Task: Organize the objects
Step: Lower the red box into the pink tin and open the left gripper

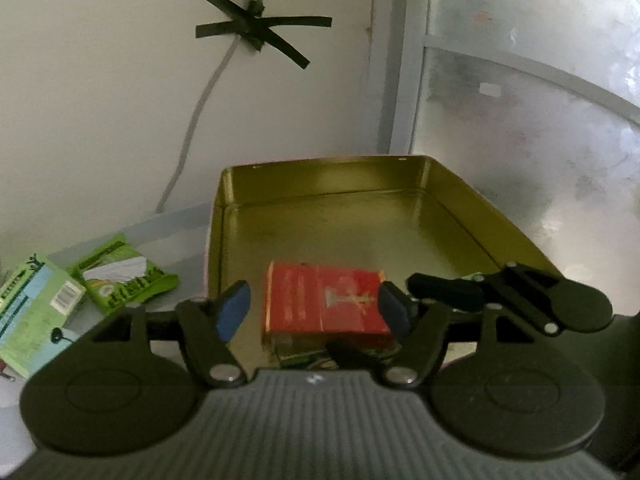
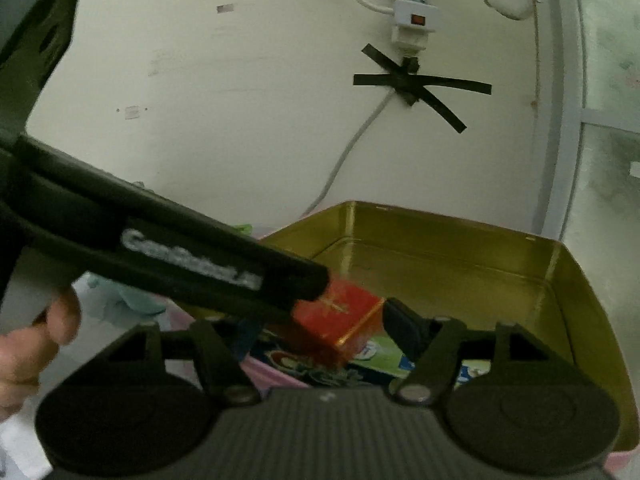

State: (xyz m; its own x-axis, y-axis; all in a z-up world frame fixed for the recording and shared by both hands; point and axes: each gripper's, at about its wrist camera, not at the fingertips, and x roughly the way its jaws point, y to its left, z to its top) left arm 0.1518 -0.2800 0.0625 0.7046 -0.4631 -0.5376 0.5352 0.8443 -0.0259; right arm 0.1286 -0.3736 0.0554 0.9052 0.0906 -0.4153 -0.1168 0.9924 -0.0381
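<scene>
Pale wall point(image 1: 100, 100) behind, with a white power strip point(image 2: 414, 20) hung on it, its grey cord point(image 1: 192, 132) running down, and black tape point(image 1: 260, 32) crossed over the cord below the strip. Frosted window panes in a white frame point(image 1: 404, 80) to the right. On the counter point(image 1: 168, 220) sits a gold tin box point(image 1: 400, 208), lid off, inner floor mostly bare. Red box point(image 1: 326, 304) lies in the tin's near end, resting on top of some printed packets (blurred, labels unreadable). Left gripper point(image 1: 316, 312) hangs over the tin's near edge with its blue-padded jaws released: the red box sits between them, a clear gap on the left pad's side, the right pad very close to the box edge, contact not certain. Right gripper point(image 2: 320, 328) also points into the tin; its jaws stand apart either side of the red box, not pressing it. In the right wrist view the left gripper's black body crosses diagonally from the left, white lettering on it, its tip at the red box; a hand point(image 2: 36, 344) shows at the left edge. Outside the tin, to the left on the counter, two green packets point(image 1: 124, 276) and a green-and-blue carton point(image 1: 32, 312) lie flat.
</scene>
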